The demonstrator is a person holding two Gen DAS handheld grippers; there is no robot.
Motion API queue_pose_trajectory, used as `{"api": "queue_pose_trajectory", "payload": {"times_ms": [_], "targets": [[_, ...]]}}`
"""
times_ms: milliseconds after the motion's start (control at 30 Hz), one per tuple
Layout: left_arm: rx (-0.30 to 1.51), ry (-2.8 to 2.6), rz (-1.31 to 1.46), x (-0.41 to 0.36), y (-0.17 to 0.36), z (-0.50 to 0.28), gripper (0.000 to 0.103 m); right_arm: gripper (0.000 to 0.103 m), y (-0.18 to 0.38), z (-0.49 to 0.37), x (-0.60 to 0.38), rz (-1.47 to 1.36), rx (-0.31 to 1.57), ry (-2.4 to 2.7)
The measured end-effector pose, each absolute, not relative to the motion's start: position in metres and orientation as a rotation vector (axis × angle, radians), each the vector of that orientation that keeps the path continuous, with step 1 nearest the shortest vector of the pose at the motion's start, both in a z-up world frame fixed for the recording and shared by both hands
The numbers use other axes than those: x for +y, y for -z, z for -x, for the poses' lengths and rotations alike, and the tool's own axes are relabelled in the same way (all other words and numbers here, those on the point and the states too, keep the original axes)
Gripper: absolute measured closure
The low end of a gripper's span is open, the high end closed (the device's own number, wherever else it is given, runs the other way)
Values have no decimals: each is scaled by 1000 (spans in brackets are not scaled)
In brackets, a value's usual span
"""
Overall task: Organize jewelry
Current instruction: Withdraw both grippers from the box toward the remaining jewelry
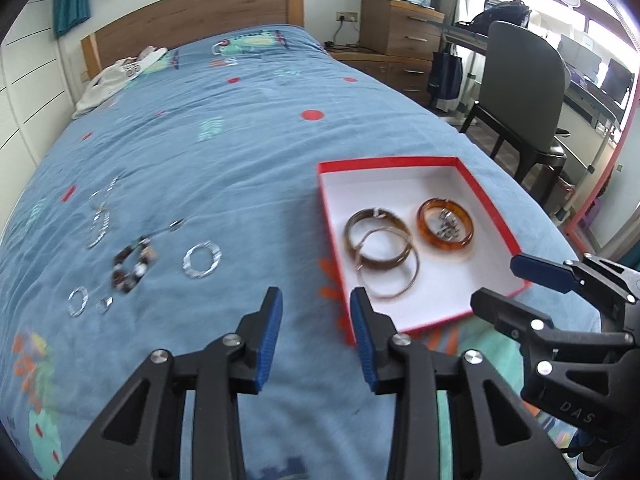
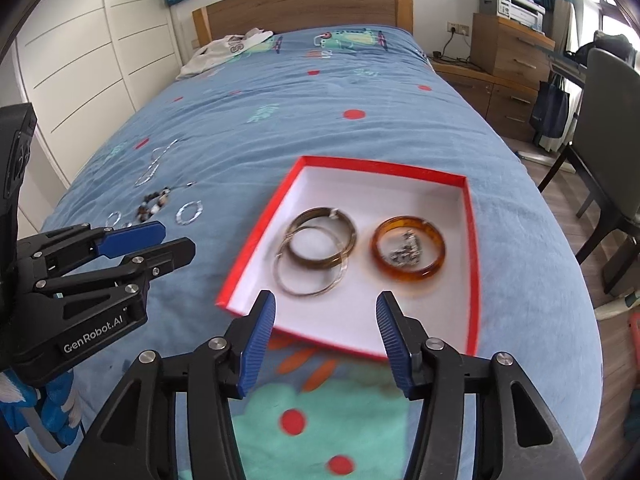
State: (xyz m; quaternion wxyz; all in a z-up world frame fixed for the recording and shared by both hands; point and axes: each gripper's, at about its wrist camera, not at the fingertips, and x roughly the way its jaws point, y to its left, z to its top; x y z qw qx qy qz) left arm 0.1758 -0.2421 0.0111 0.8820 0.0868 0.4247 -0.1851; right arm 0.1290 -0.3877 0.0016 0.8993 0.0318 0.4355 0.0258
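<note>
A red box [image 1: 492,204] [image 2: 472,240] with a white inside lies on the blue bedspread. In it are a brown bangle [image 1: 378,240] [image 2: 322,238], thin metal hoops [image 1: 388,266] [image 2: 310,270] and an amber bangle [image 1: 446,228] [image 2: 408,254] with small silver pieces inside it. Left of the box lie a beaded bracelet [image 1: 132,266] [image 2: 154,204], silver rings [image 1: 202,260] [image 2: 190,212] and a chain [image 1: 100,220] [image 2: 154,166]. My left gripper [image 1: 316,300] [image 2: 176,236] is open and empty, just left of the box. My right gripper [image 2: 326,304] [image 1: 496,280] is open and empty at the box's near edge.
A white garment [image 1: 116,76] [image 2: 224,52] lies near the wooden headboard [image 1: 192,20]. A dark chair [image 1: 520,88] and desk stand right of the bed. Wooden drawers [image 2: 508,52] with a printer are at the back right. White wardrobes [image 2: 80,60] line the left.
</note>
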Motion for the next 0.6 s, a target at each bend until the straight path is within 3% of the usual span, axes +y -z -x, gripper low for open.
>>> {"api": "queue_pose_trajectory", "payload": {"times_ms": [333, 600], "targets": [[902, 260, -164, -172, -11, -146, 70, 48, -2, -96, -336, -43, 900, -76], [926, 159, -126, -122, -10, -126, 70, 39, -5, -77, -303, 5, 891, -102]]}}
